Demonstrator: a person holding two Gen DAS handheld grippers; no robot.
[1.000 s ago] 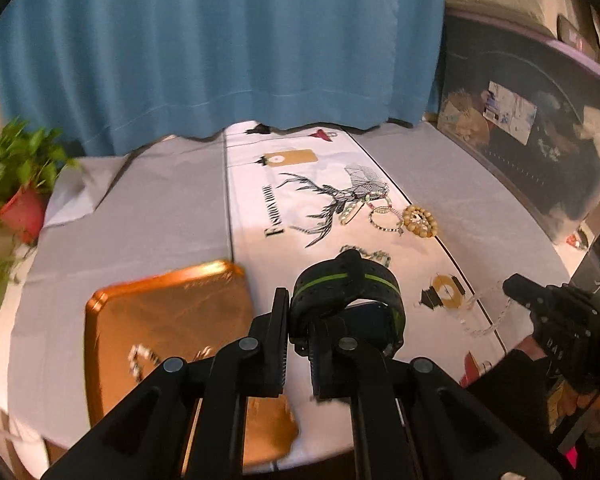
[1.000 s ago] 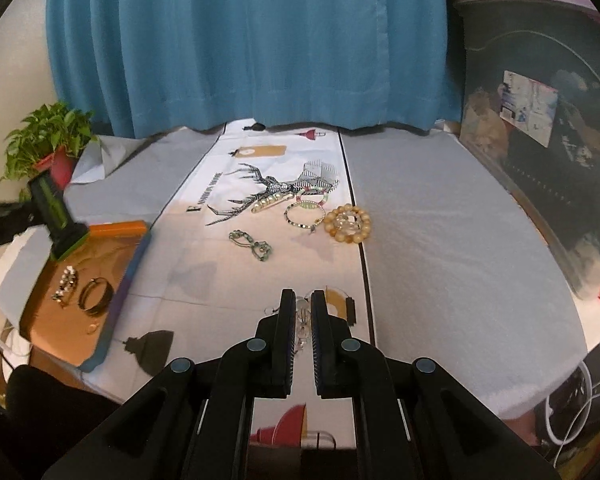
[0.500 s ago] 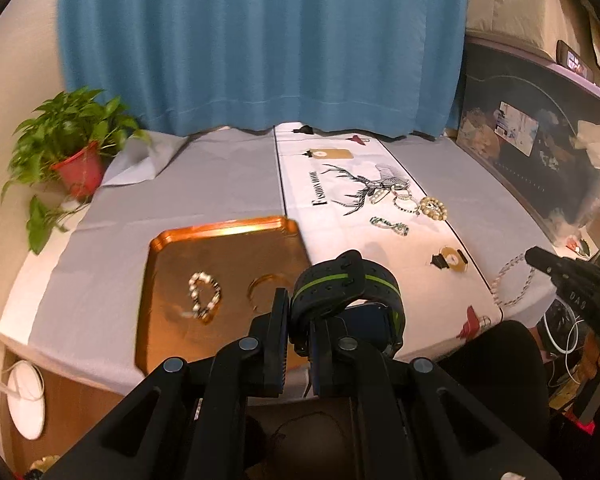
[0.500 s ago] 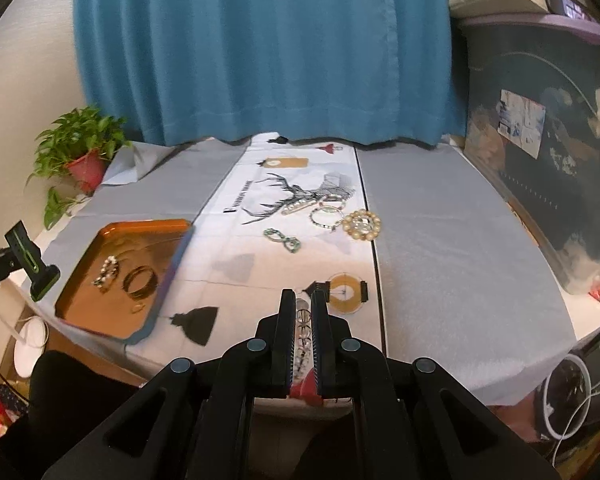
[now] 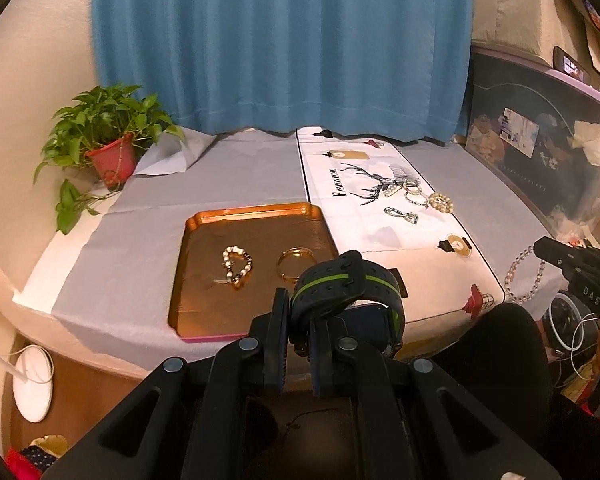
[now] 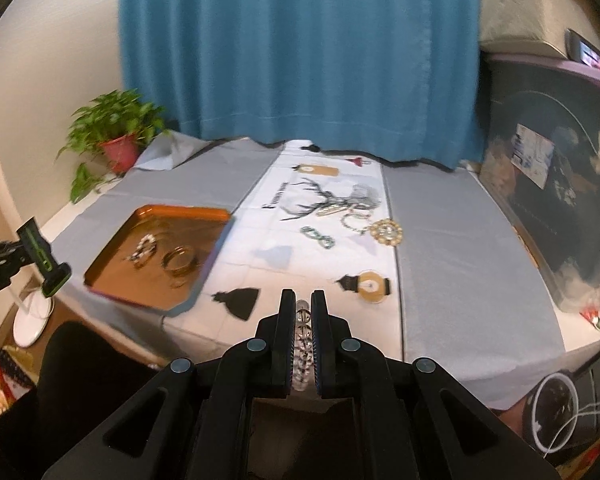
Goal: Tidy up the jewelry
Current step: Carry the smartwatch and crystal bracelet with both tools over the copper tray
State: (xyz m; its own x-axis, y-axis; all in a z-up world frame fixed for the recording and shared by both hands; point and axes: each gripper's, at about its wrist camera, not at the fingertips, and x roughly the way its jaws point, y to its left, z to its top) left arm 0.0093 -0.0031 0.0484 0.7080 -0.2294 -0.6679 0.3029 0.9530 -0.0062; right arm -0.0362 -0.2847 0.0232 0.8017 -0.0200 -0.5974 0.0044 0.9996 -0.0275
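**Student:** Now, which container appears, and what lies in it?

**Instructor:** Copper tray (image 5: 204, 280), rectangular with a raised rim, set on the grey cloth (image 5: 228, 184) near the table's front edge. Inside it: a beaded bracelet (image 5: 237, 265) of pale and dark beads toward the left, and a gold bangle (image 5: 297, 261) just to its right, the two apart. The rest of the tray floor is bare.

**Student:** And the two grippers?

**Instructor:** Left gripper (image 5: 297, 312): jaws clamped on a black watch (image 5: 346, 284) with a green stripe along its band; the watch hangs in front of the tray's near right corner and hides part of it. Right gripper (image 6: 303, 312): jaws closed on a clear bead bracelet (image 6: 303, 330), a row of beads showing in the slot between the pads. From the left wrist view the same bracelet dangles as a loop at the table's right front edge.

**Student:** What jewelry is outside the tray?

**Instructor:** On the white runner (image 5: 384, 236) with the deer print: a pearl strand (image 5: 392, 190), a small bead bracelet (image 5: 416, 199), a chunky amber bead bracelet (image 5: 441, 202) and a green link chain (image 5: 401, 215), clustered near the runner's right border.

**Student:** Surroundings?

**Instructor:** Blue curtain (image 5: 284, 48) behind; potted plant (image 5: 108, 148) in a red pot at the far left corner; dark storage box (image 5: 540, 152) along the right side.
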